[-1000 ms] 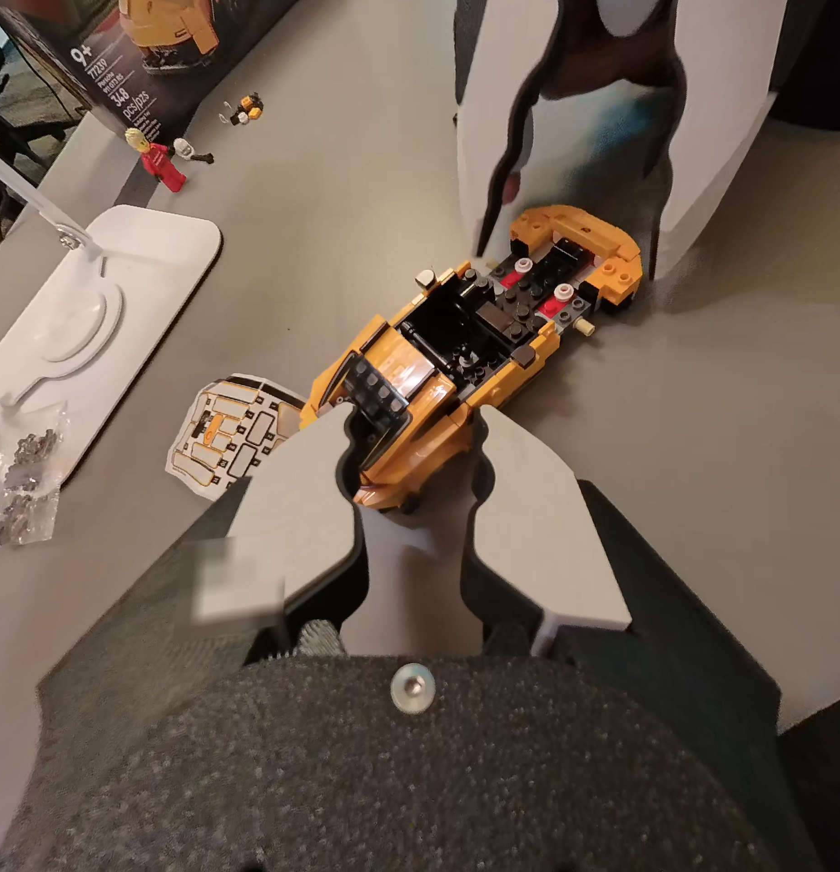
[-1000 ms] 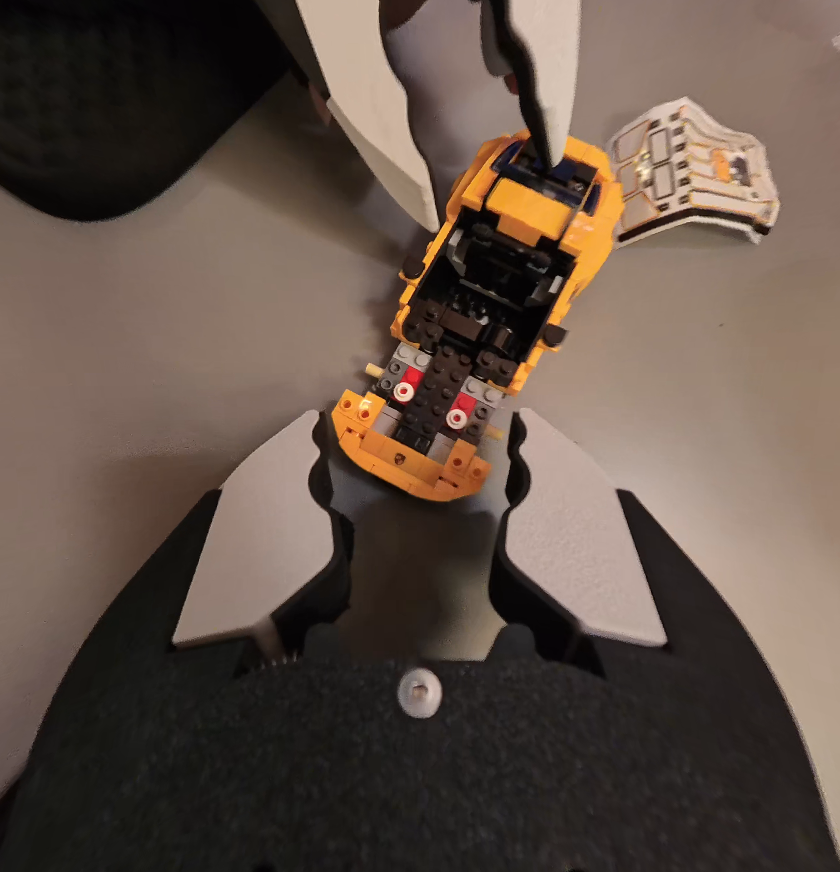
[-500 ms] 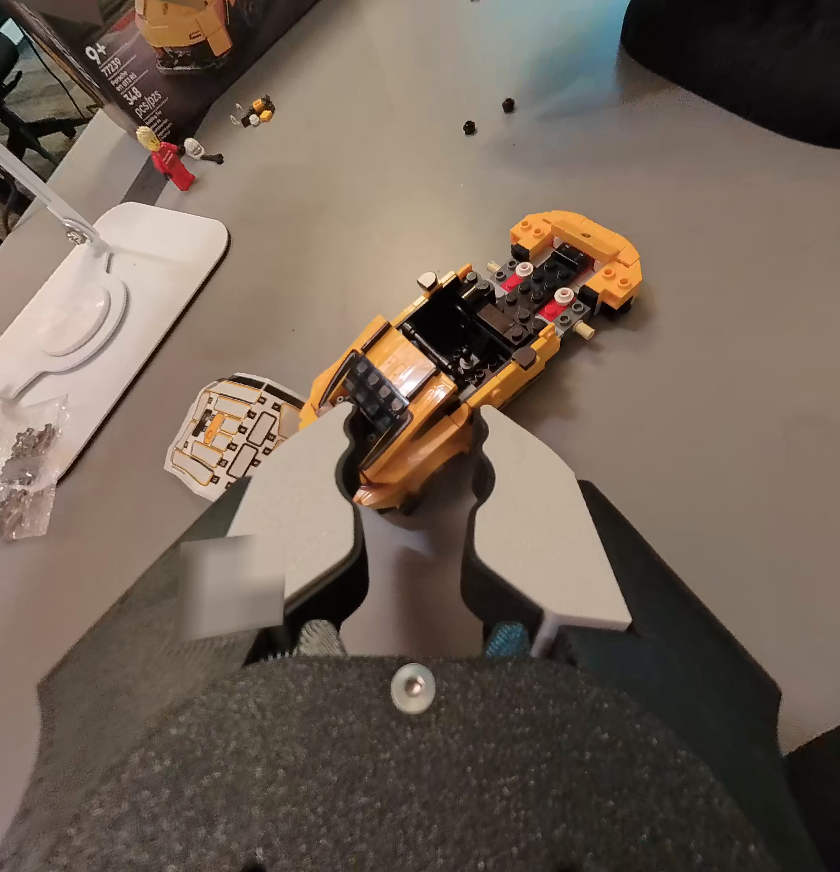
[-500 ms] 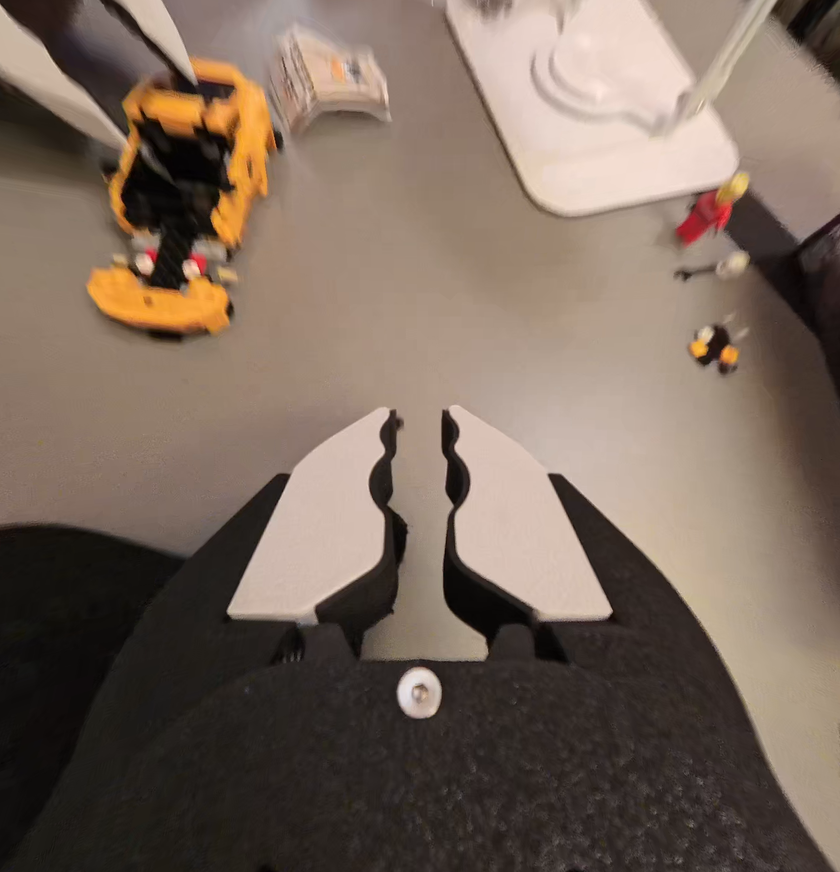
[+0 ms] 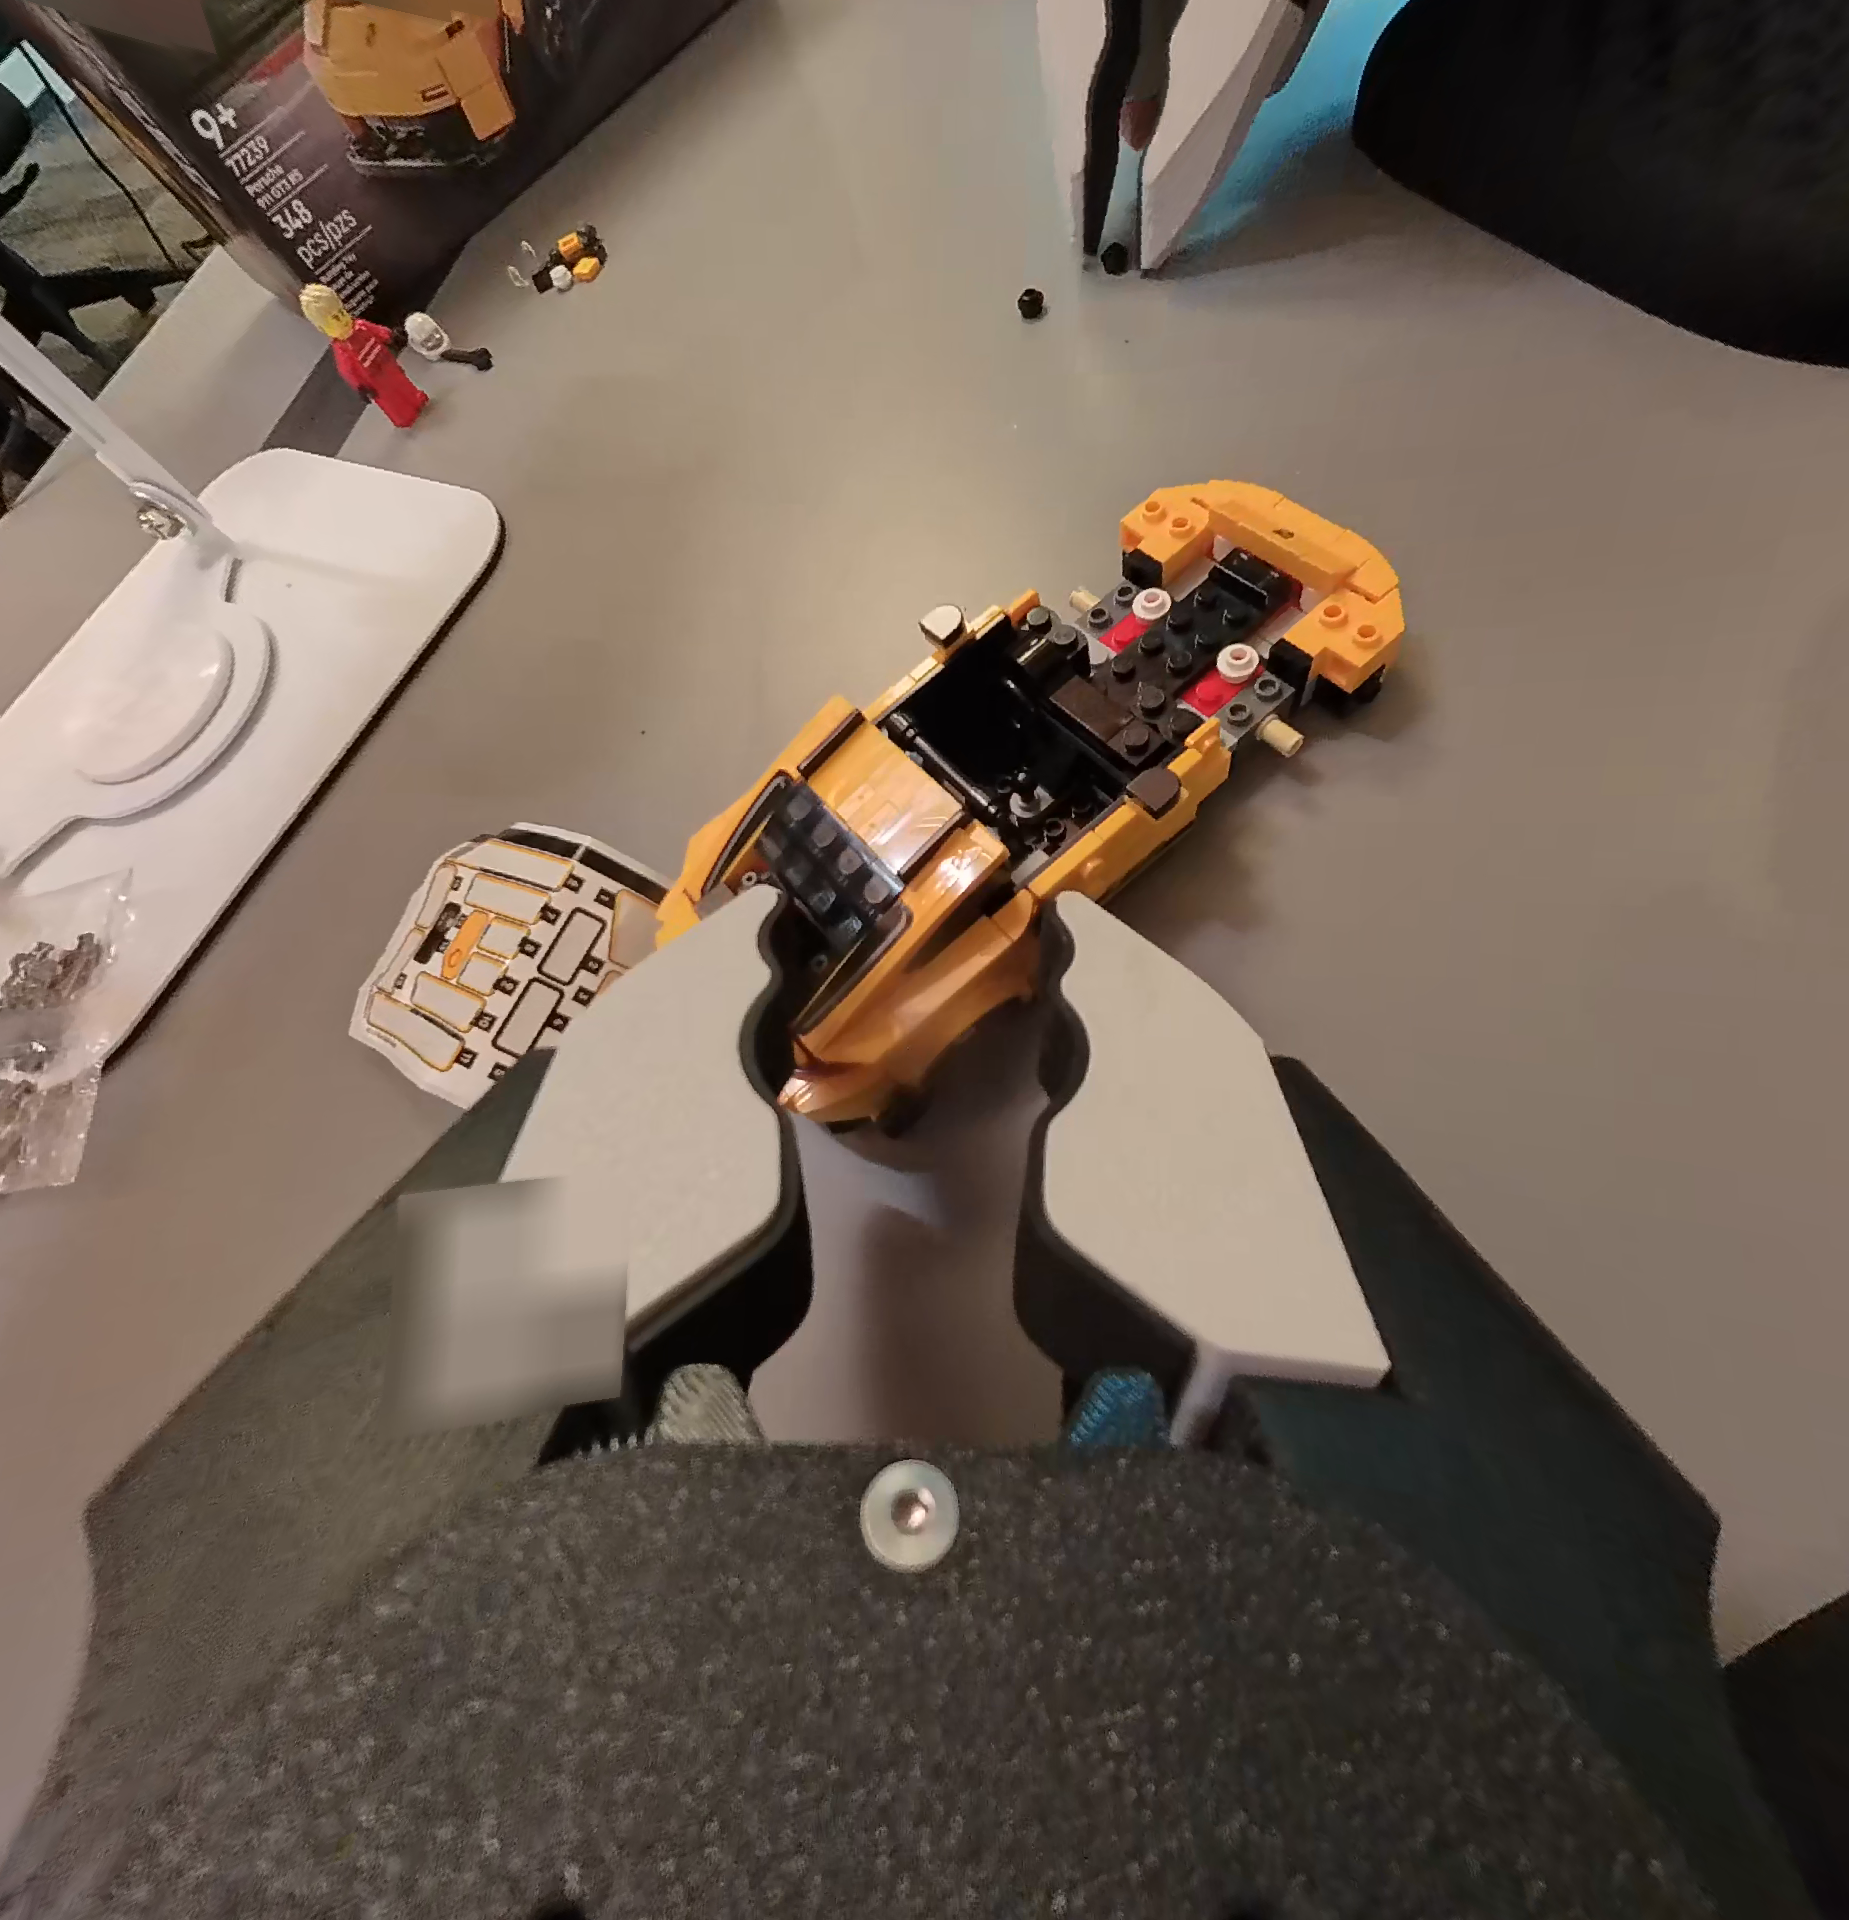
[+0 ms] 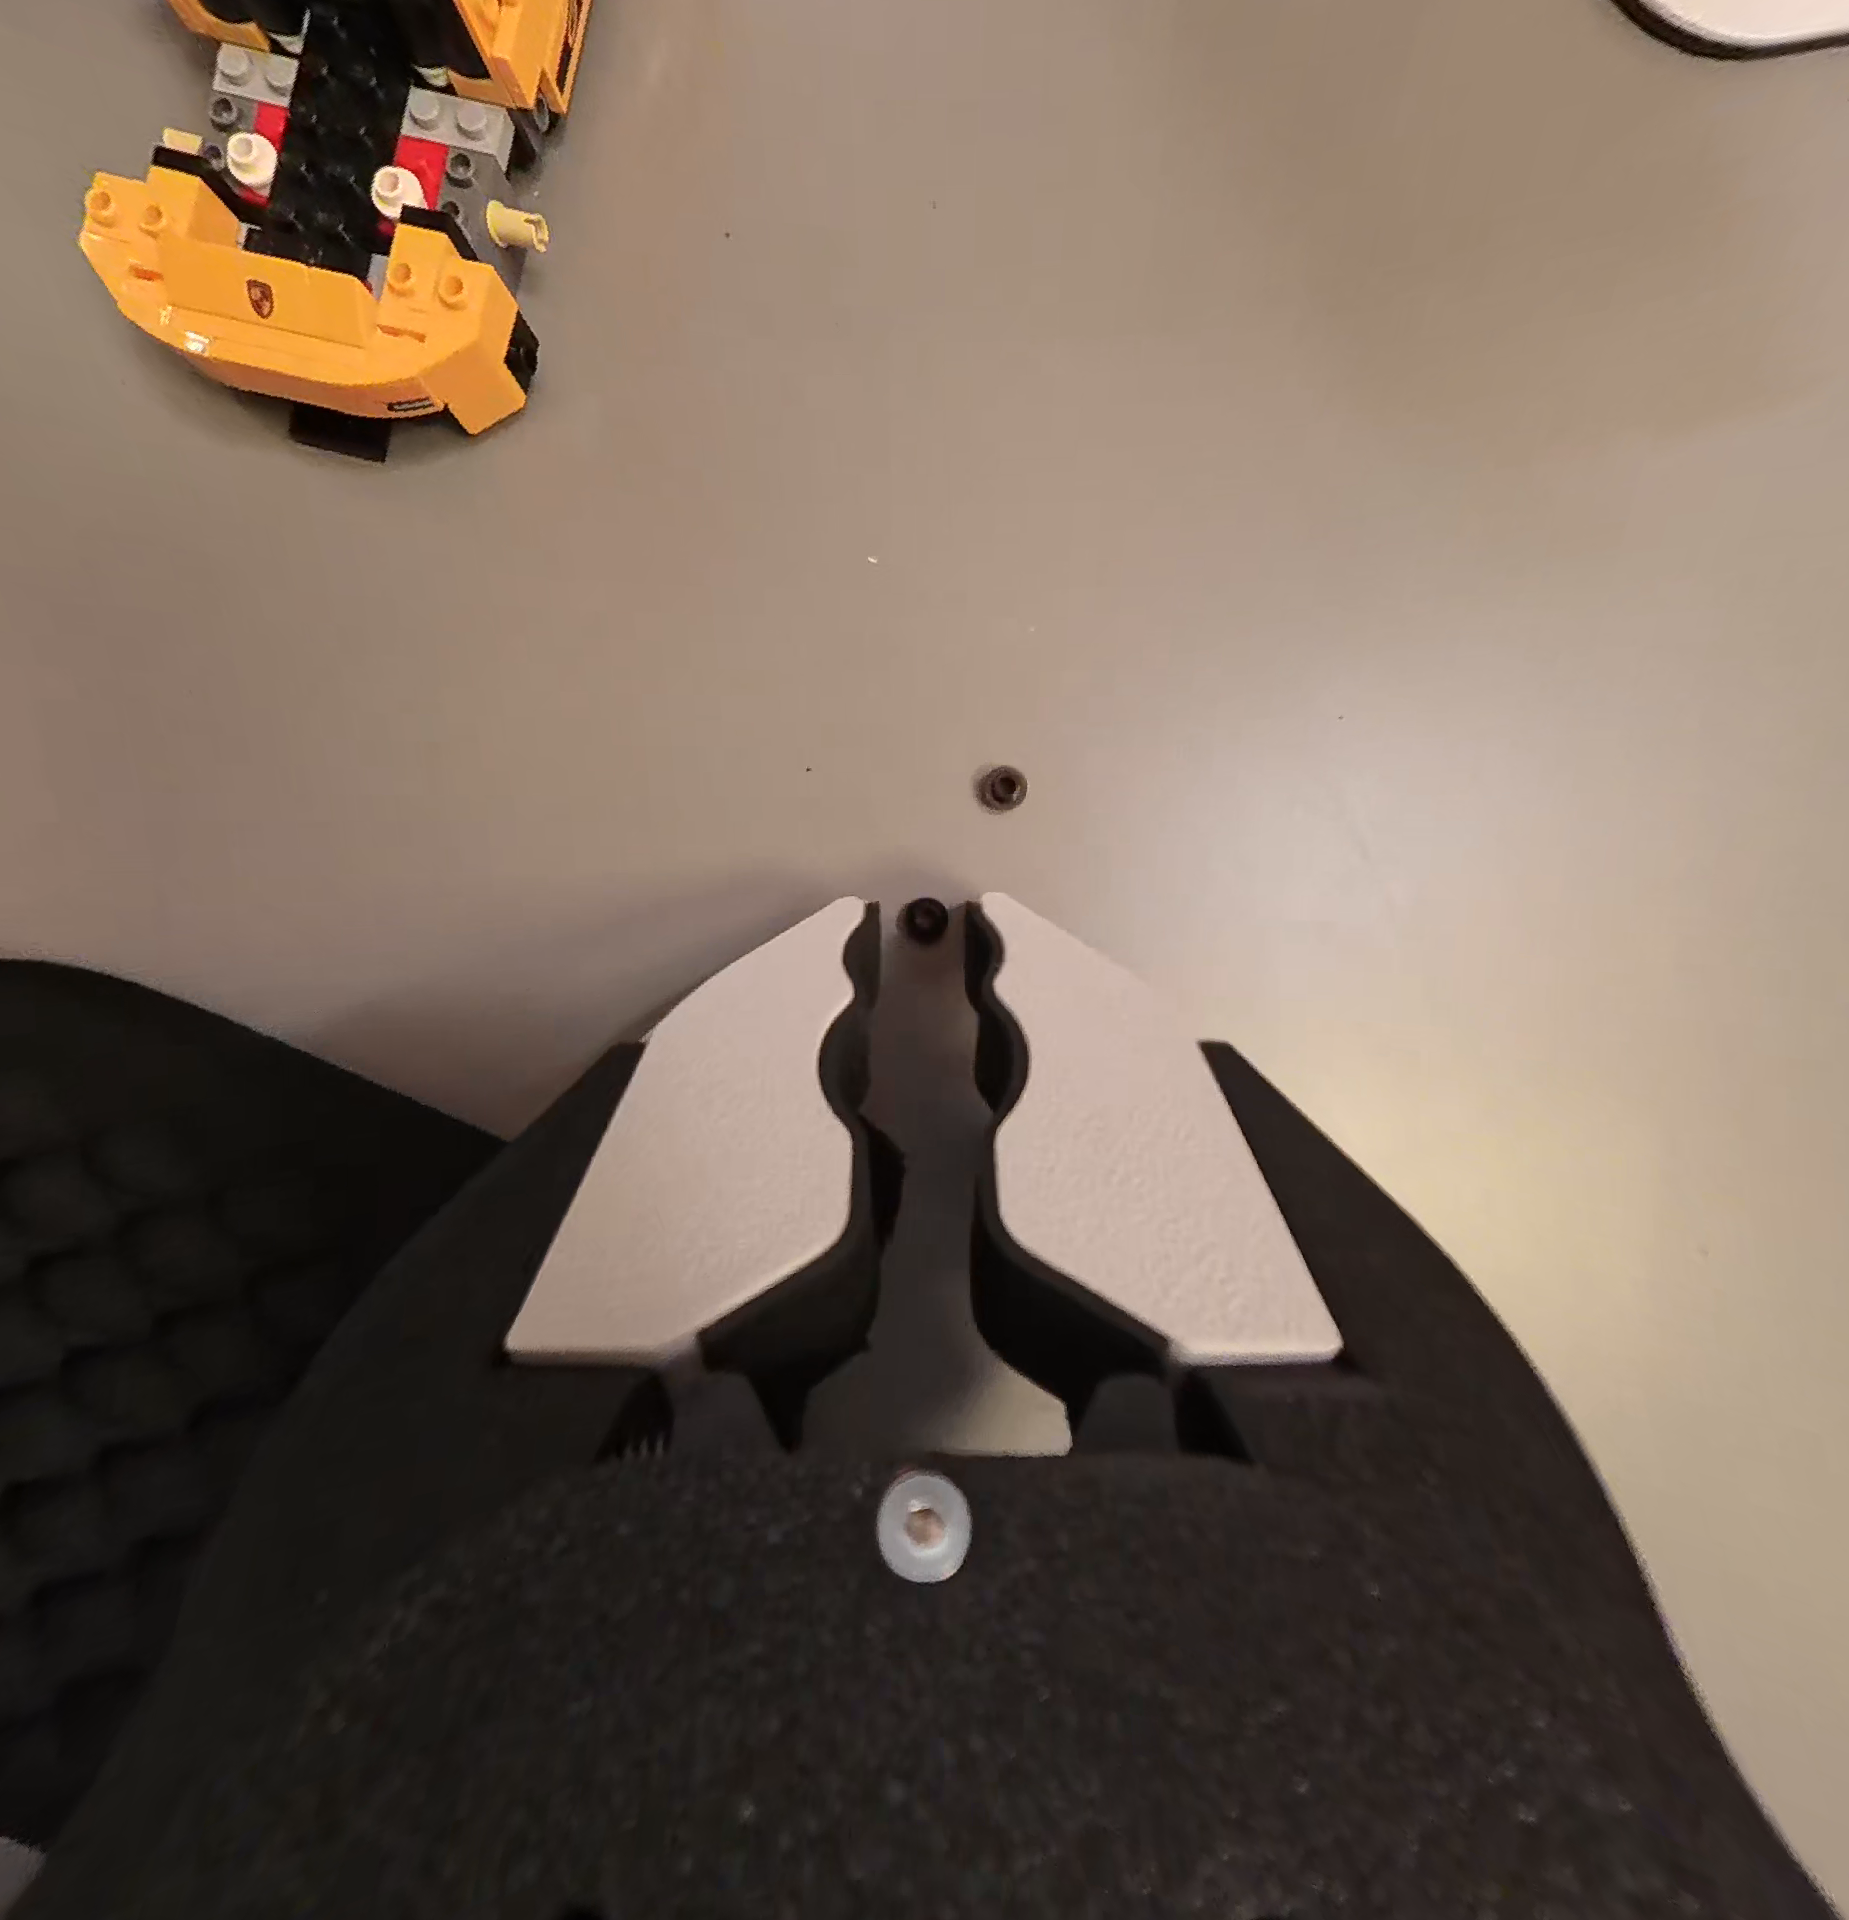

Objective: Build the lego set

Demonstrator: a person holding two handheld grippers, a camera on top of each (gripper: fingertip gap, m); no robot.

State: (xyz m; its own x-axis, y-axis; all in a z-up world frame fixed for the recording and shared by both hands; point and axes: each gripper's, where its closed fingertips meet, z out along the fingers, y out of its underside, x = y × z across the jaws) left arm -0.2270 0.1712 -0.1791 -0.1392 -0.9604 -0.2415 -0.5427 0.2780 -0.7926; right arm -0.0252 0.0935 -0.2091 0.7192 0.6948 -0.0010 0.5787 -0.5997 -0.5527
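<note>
The partly built orange car point(image 5: 1003, 810) lies on the grey table point(image 5: 1419, 1039). My left gripper point(image 5: 909, 914) is shut on one end of it, a finger on each side. The car's other end shows in the right wrist view point(image 6: 307, 260). My right gripper point(image 6: 922, 904) is low on the table, its jaws narrowly open on either side of a small black round piece point(image 6: 922, 920) that lies between the tips with small gaps. It also shows far off in the left wrist view point(image 5: 1117, 249). A second small black piece point(image 6: 1001, 787) lies just beyond it.
The sticker sheet point(image 5: 494, 966) lies left of the car. A white stand base point(image 5: 224, 623), a bag of parts point(image 5: 26, 1039), a red minifigure point(image 5: 374, 358), small loose parts point(image 5: 567, 260) and the set box point(image 5: 380, 125) are at the left. A black cushion point(image 6: 120, 1247) lies near the right gripper.
My right gripper has left the far end of the car, swung away, narrowed its jaws and come down around a small black piece. My left gripper and the car have not moved.
</note>
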